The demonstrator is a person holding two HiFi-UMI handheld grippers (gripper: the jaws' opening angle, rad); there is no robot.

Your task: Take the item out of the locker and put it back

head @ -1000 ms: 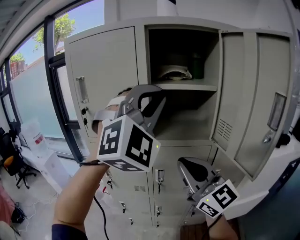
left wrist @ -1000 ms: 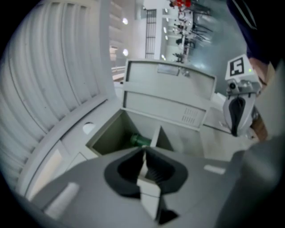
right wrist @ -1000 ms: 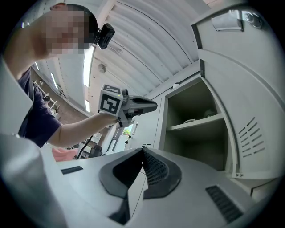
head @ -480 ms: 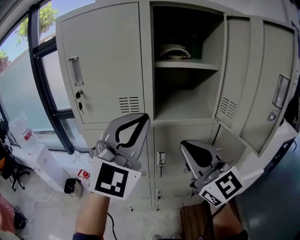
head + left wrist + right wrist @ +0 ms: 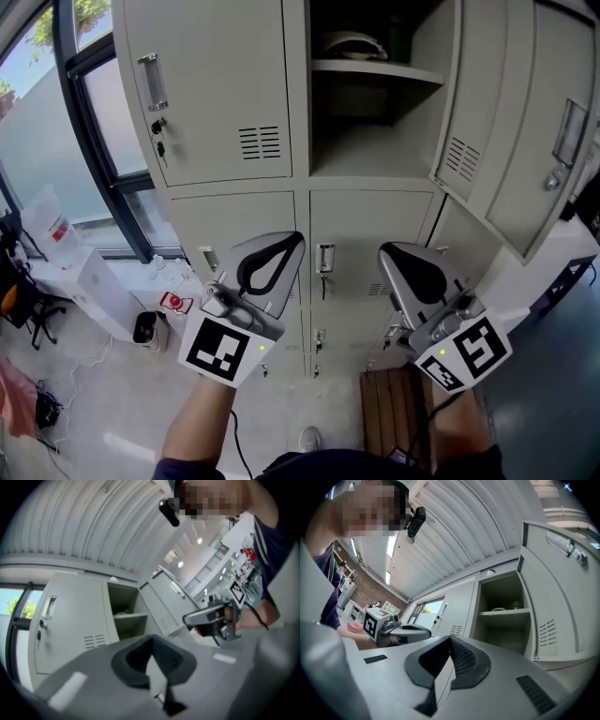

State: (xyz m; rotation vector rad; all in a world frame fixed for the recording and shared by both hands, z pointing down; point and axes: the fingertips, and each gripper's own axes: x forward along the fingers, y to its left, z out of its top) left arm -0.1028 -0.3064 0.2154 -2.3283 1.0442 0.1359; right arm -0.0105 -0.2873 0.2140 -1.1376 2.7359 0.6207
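The grey locker has its upper right compartment (image 5: pixel 375 141) open, door (image 5: pixel 511 122) swung out to the right. On the inner shelf (image 5: pixel 375 71) lie a white item (image 5: pixel 354 43) and a dark green item (image 5: pixel 397 42) beside it. Both grippers hang low, in front of the lower locker doors and well below that compartment. My left gripper (image 5: pixel 286 242) is shut and holds nothing. My right gripper (image 5: pixel 391 251) is shut and empty too. The white item (image 5: pixel 499 609) also shows on the shelf in the right gripper view, far beyond the jaws.
A closed locker door (image 5: pixel 206 84) with a handle stands left of the open compartment. Keys hang in the lower doors (image 5: pixel 325 258). A wooden stool (image 5: pixel 394 412) stands on the floor below the right gripper. White boxes (image 5: pixel 89 286) and an office chair (image 5: pixel 23 309) sit by the window at left.
Both grippers have come down from the open compartment to the lower doors. The left gripper's jaws have closed, with nothing in them. The head view has tilted down toward the floor.
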